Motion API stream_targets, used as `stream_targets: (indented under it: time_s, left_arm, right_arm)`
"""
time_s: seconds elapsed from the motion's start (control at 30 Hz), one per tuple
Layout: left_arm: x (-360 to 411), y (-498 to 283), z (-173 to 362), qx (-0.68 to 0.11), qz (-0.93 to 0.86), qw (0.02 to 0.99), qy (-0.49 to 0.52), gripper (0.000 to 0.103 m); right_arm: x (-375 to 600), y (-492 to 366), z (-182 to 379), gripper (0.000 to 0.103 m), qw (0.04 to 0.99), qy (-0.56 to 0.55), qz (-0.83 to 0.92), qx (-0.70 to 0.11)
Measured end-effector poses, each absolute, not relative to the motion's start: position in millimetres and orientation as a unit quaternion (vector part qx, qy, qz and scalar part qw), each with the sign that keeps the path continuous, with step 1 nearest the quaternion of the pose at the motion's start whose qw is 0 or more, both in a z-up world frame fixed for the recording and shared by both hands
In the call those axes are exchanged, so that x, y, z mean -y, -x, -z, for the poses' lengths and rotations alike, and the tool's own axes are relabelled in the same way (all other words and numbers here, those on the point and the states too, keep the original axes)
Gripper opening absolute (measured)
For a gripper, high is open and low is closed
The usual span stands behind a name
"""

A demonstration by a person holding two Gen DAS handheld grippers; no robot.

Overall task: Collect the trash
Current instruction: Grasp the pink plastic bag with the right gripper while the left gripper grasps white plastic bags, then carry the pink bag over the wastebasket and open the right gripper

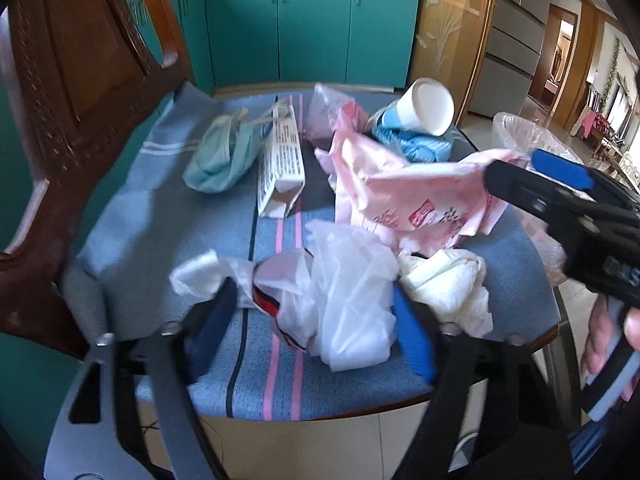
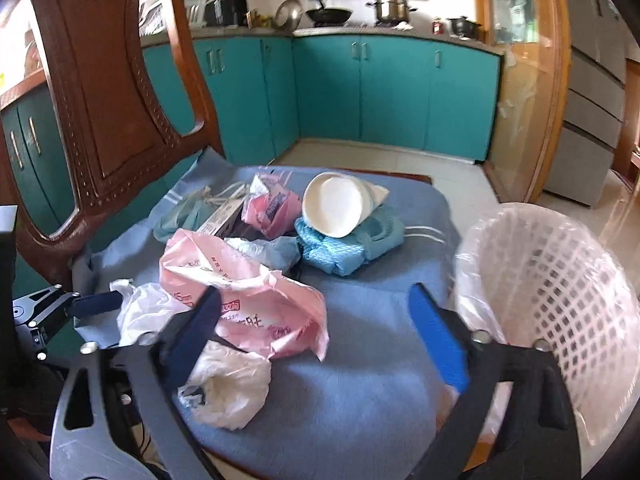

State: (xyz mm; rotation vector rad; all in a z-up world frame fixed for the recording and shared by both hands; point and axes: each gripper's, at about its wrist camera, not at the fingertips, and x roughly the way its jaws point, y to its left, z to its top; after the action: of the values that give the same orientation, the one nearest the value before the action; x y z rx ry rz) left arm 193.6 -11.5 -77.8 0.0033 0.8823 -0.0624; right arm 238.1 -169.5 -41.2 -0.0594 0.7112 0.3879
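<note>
A wooden chair (image 2: pixel 100 92) carries a blue striped cushion (image 2: pixel 360 400), and the trash lies scattered over that cushion. Just off the cushion's right edge stands a white lattice waste basket (image 2: pixel 560 300) lined with clear plastic. The largest piece of trash is a crumpled pink plastic bag (image 2: pixel 256 304) near the cushion's middle, printed with red characters too blurred to read. At the cushion's front lies a thin white plastic bag (image 1: pixel 344 292) with a red and dark printed patch, and beside it a wad of white tissue (image 1: pixel 448 284). Toward the cushion's back sit a white paper cup (image 2: pixel 340 204) tipped on its side, a blue mesh cloth (image 2: pixel 340 252) under it, a crumpled green face mask (image 1: pixel 224 156), and a long white carton (image 1: pixel 280 164) with small unreadable print.

The left gripper (image 1: pixel 316 344) angles down over the cushion's front, jaws apart on either side of the white bag, not visibly pressing it. The right gripper (image 2: pixel 320 340) angles down over the cushion's right side, jaws wide apart, one finger over the pink bag. A hand (image 1: pixel 616 332) holds its handle.
</note>
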Motion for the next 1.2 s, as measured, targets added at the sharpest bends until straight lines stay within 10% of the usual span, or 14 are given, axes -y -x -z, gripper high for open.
stream_targets:
  time_s: [0.13, 0.17, 0.63, 1.2]
  left_arm:
    - [3.2, -193.5, 76.9, -0.43, 0.038, 0.902, 0.011, 0.032]
    - [0.8, -191.5, 72.9, -0.425, 0.041, 0.904, 0.016, 0.031]
    - [-35.8, -115.5, -23.7, -0.257, 0.015, 0.966, 0.031, 0.026]
    - [-22.5, -119.7, -10.2, -0.28, 0.025, 0.959, 0.026, 0.026]
  right_arm:
    - [166.5, -245.9, 53.5, 0.004, 0.901, 0.022, -0.2, -0.384]
    - [166.8, -241.9, 50.4, 0.002, 0.904, 0.025, -0.2, -0.376]
    - [235.0, -156.4, -37.1, 0.001, 0.95, -0.058, -0.164, -0.258]
    - [225.2, -157.2, -19.0, 0.001, 0.943, -0.051, -0.156, -0.288]
